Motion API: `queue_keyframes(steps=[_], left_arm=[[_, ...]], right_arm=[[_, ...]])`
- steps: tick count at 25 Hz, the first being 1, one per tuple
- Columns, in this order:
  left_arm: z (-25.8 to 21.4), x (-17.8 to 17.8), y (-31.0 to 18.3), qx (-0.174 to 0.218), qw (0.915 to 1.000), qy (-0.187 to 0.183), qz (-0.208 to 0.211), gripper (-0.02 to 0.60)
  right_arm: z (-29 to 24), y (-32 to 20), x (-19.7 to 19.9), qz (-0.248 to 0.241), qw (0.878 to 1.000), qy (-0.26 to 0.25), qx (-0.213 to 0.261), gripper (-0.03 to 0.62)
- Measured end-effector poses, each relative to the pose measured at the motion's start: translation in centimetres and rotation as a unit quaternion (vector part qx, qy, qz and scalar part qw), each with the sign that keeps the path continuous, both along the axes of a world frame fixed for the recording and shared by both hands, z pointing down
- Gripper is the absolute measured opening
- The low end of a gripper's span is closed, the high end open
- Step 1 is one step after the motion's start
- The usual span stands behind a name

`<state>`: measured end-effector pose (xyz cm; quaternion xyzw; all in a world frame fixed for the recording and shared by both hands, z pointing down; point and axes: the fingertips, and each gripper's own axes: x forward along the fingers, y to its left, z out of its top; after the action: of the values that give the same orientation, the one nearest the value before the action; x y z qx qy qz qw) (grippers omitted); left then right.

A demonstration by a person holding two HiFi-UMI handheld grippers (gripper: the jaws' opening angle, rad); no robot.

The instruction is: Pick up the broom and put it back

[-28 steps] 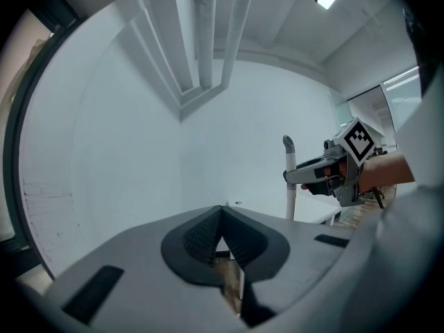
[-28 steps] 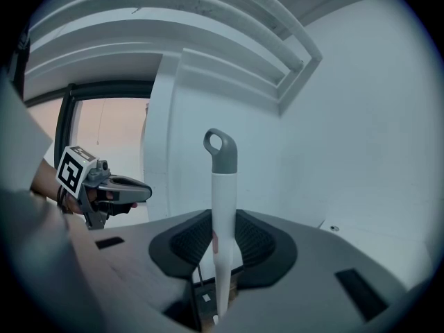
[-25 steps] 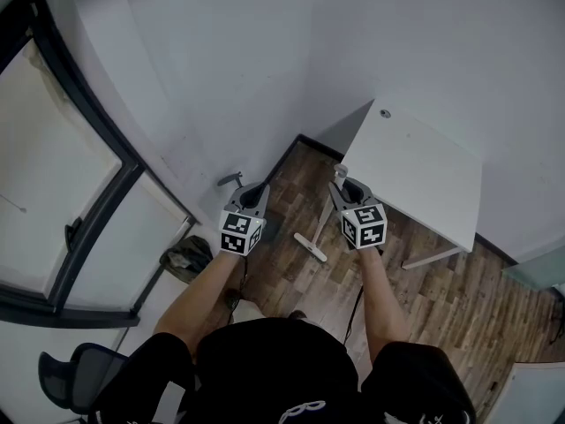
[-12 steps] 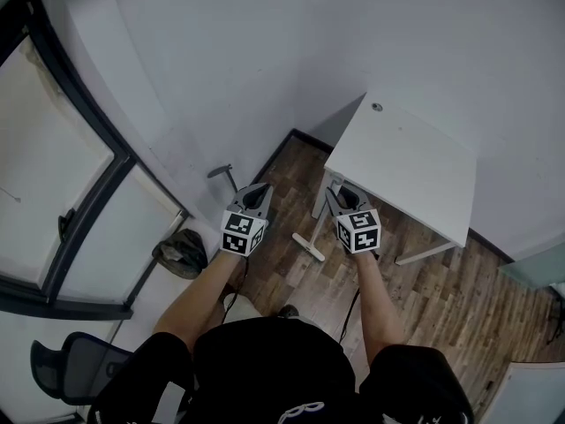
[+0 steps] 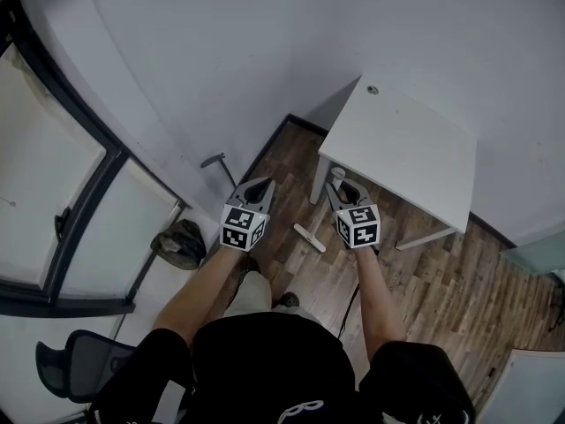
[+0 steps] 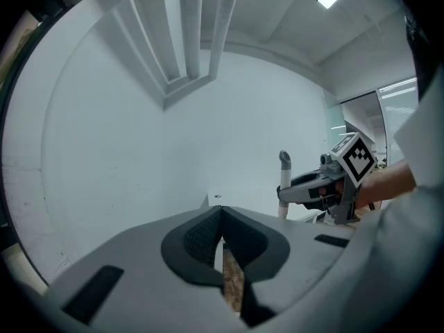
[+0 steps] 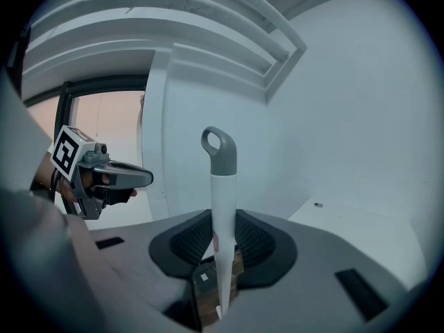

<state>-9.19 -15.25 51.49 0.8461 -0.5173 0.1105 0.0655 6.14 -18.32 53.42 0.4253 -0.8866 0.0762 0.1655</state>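
In its own view the right gripper [image 7: 222, 247] clamps the broom [image 7: 223, 179] — left gripper [image 6: 222, 233] closed, empty.

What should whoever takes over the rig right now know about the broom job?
Left tool: shut, empty, level with the right one.
Right tool: shut on the broom handle, which is upright with its grey loop end up.
Place: the person stands on wood floor by the white table, near the wall.
Done: broom gripped; its head is out of view.
Left: put it back. Its spot is unclear; possibly by the grey-handled thing at the wall on the left.
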Motion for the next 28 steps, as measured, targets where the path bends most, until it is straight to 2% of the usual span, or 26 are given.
queue_keyframes(steps=[13, 28], left_arm=[[4.5, 2.9, -4.0, -0.042, 0.9977, 0.006, 0.052, 0.017], [10.1, 3.4, -5.4, -0.089, 0.9922, -0.005, 0.087, 0.017]], right_arm=[[9.1, -0.4, 1.8, 0.034, 0.996, 0.028, -0.077, 0.114], [16.4, -0.4, 1.6, 0.056, 0.989, 0.04, -0.134, 0.114]])
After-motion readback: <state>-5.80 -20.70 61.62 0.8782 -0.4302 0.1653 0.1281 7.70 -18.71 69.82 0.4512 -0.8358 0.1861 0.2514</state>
